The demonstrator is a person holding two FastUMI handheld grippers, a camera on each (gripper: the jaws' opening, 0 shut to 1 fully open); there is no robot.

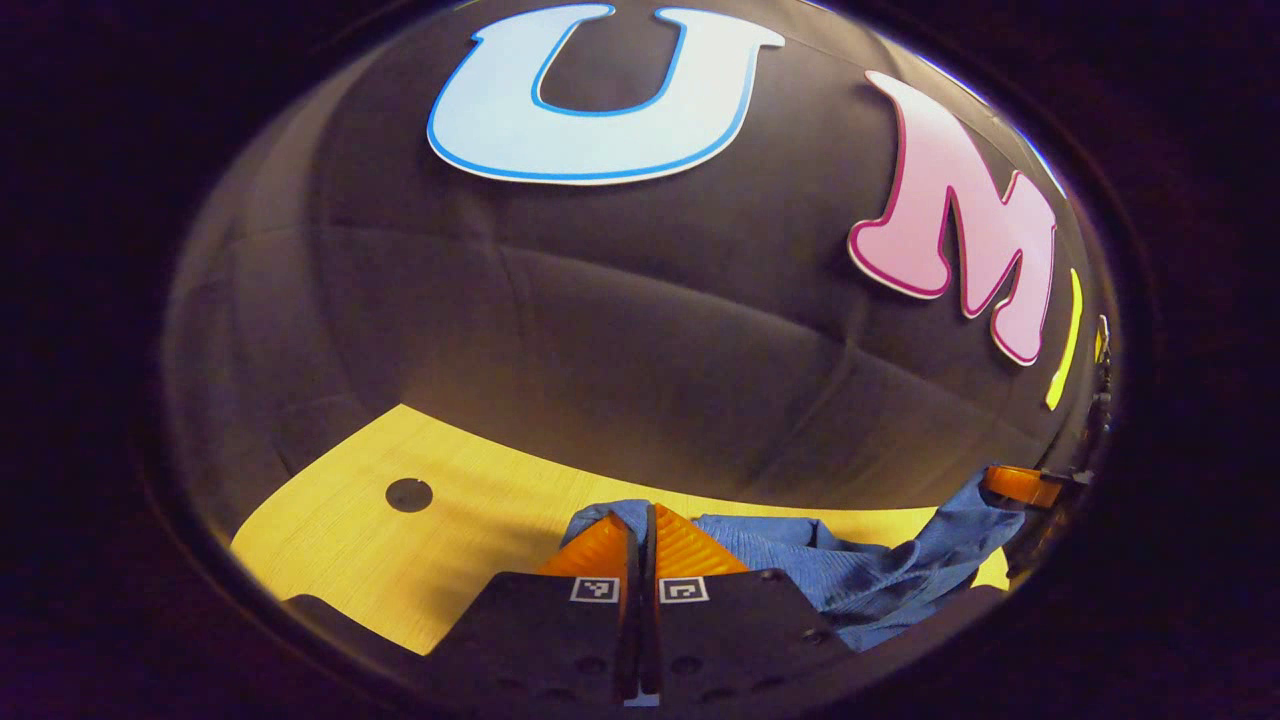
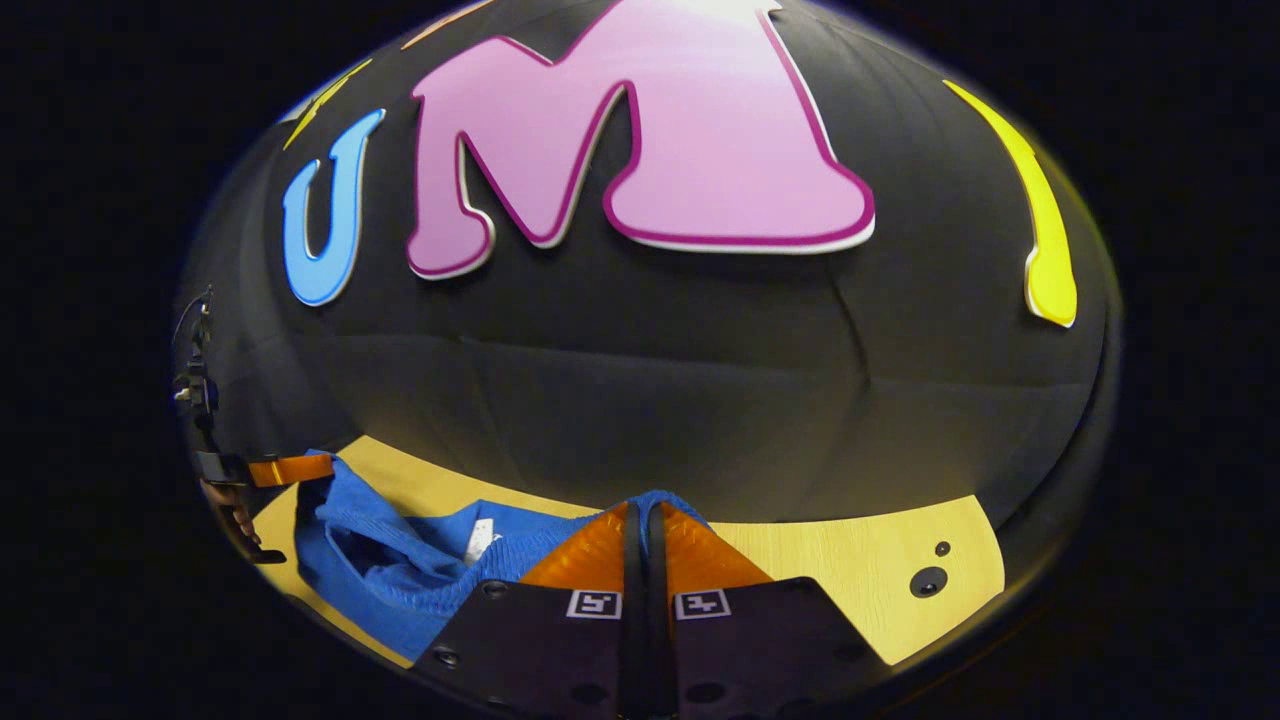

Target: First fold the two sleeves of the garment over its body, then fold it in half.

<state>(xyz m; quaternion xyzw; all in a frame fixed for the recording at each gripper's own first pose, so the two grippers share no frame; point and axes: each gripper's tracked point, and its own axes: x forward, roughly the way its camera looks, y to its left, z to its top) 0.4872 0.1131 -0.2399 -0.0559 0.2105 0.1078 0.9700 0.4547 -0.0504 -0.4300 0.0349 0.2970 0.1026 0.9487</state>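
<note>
A blue knitted garment (image 1: 850, 580) hangs bunched between the two grippers above the wooden table (image 1: 400, 560). My left gripper (image 1: 643, 520) is shut on one edge of the garment, a bit of blue cloth showing past its tips. The right gripper (image 1: 1020, 487) shows far right in the left gripper view, pinching the other edge. In the right gripper view my right gripper (image 2: 645, 515) is shut on the garment (image 2: 400, 560), whose white neck label (image 2: 481, 538) faces me. The left gripper (image 2: 285, 468) appears at the far left there, holding the cloth up.
The wooden table (image 2: 850, 580) runs up to the black booth wall. A round dark hole (image 1: 409, 494) is set in its left part, and two small dark holes (image 2: 928, 580) lie near its right end.
</note>
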